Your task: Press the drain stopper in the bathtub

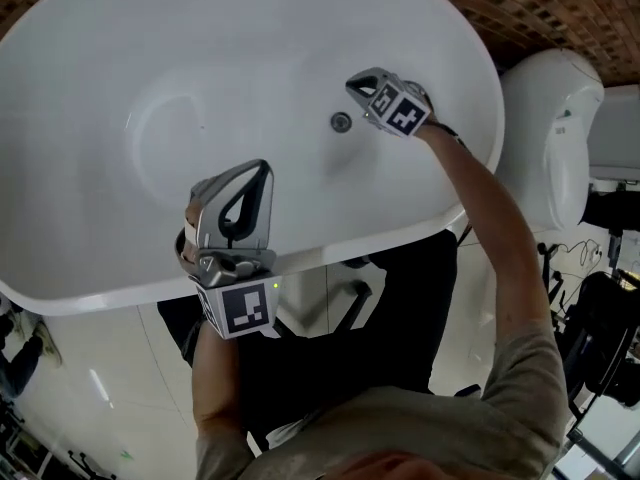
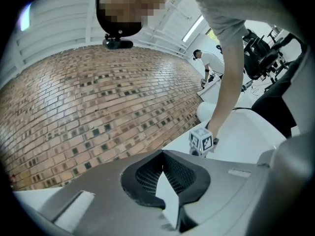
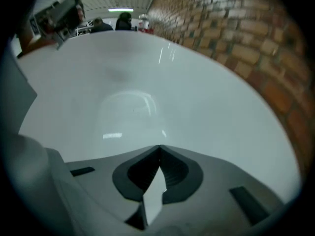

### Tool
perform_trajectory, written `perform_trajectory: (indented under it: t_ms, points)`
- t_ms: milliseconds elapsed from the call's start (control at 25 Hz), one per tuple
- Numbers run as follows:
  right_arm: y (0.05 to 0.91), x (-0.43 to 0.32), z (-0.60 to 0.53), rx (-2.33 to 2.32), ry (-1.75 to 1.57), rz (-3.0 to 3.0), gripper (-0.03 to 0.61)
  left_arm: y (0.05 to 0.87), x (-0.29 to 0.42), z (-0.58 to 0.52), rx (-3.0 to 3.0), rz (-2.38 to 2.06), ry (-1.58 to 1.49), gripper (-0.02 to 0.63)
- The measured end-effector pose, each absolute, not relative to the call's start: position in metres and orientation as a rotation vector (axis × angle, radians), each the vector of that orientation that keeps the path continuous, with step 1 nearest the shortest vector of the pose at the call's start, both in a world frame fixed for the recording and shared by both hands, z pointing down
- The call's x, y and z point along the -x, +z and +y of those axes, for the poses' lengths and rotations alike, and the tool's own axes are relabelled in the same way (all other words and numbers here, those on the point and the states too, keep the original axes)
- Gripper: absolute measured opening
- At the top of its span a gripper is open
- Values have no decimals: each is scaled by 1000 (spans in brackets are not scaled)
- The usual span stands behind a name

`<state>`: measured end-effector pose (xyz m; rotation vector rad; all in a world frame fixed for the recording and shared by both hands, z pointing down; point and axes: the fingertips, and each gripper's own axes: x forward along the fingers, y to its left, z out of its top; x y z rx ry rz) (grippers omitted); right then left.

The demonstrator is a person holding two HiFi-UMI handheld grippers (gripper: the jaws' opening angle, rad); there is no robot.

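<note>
Drain stopper [image 1: 341, 121] is a small round grey disc set in the white bathtub [image 1: 120, 88] floor. Right gripper [image 1: 352, 87] is low inside the bathtub, clenched empty. Left gripper [image 1: 258, 168], clenched empty too, hangs over the bathtub's near rim.

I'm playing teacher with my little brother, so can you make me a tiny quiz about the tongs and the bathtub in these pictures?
1. True or false: the right tongs are clamped on the drain stopper.
2. Which tongs are nearer the drain stopper? A) left tongs B) right tongs
3. Fill in: the wall beside the white bathtub is made of ____.

Key: 1 false: they are shut, hold nothing and sit near the stopper. 2 B. 3 brick.
</note>
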<state>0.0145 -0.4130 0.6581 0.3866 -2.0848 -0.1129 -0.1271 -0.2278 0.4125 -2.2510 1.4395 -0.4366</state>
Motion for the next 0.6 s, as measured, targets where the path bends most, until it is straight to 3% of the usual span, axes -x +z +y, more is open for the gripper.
perform_trajectory:
  t_ms: [280,600]
  points:
    - [349,-39,-295,-685,-75,-2744,0,347,134,-206,2054,1444,-269,9]
    - [167,-80,-98,-792,-535,-2974,0,220,90,-109,2073,1283,-101,9]
